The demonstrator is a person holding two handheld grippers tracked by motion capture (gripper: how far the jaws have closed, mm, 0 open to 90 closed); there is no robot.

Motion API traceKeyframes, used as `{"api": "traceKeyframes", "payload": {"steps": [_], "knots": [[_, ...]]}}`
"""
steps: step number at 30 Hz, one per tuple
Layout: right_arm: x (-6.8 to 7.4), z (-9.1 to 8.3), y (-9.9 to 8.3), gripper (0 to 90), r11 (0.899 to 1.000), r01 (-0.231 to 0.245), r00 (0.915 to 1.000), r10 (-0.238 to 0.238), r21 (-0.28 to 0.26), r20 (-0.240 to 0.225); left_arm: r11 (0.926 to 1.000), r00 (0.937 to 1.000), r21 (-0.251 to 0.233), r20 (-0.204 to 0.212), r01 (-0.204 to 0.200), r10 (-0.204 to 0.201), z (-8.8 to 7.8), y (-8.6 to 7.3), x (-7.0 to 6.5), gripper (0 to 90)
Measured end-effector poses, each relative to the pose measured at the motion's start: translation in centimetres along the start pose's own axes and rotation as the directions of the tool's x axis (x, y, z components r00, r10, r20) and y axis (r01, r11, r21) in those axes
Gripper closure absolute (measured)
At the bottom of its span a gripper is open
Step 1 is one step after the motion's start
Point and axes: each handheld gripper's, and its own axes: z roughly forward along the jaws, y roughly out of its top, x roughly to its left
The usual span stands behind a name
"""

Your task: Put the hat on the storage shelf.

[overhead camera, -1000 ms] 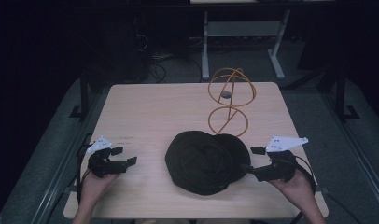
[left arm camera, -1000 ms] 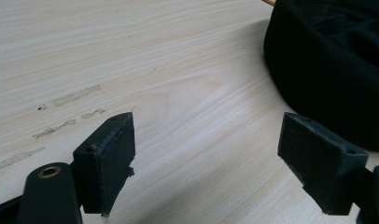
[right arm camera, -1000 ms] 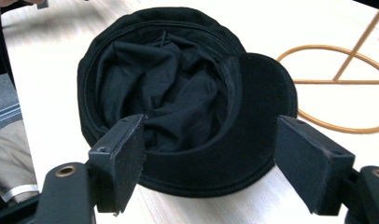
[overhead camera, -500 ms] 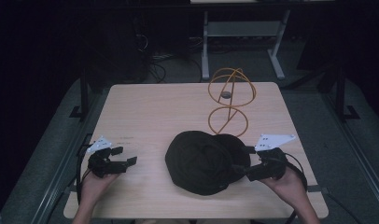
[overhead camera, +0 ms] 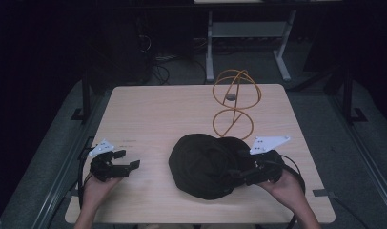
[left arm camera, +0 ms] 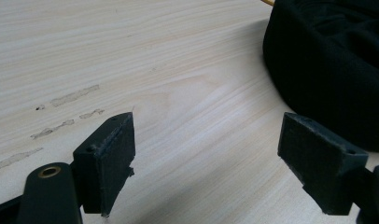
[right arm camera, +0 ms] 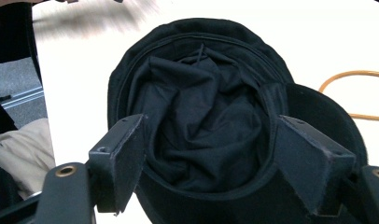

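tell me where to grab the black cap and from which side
Grip the near rim of the black cap, coming from the person's right, where the right gripper is. The cap lies opening up, so its band stands as a thin edge one jaw can slip inside and one outside. The crown is slack, crumpled cloth.

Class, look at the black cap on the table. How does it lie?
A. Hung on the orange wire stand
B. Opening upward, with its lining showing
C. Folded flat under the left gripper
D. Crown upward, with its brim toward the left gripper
B: the right gripper view looks into the black cap, whose crumpled lining faces up between the open jaws of the right gripper.
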Motion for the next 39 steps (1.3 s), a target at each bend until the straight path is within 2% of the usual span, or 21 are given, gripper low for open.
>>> {"api": "traceKeyframes", "payload": {"steps": [10,34,39], "knots": [[0.8,1.2,0.6,25.0,0.999,0.025,0.9994,-0.025,0.023,-0.026,1.0,1.0,-0.001,0.002,0.0,0.0,0.0,0.0,0.0,18.7],[2.8,4.2,1.4,25.0,0.996,0.058,0.9947,-0.052,0.064,-0.088,1.0,1.0,-0.001,0.004,-0.001,0.001,0.0,0.0,0.0,18.7],[3.2,5.1,1.6,25.2,0.993,0.085,0.9919,-0.076,0.085,-0.101,1.0,1.0,-0.001,0.005,-0.002,0.002,0.0,0.0,0.0,18.6]]}}
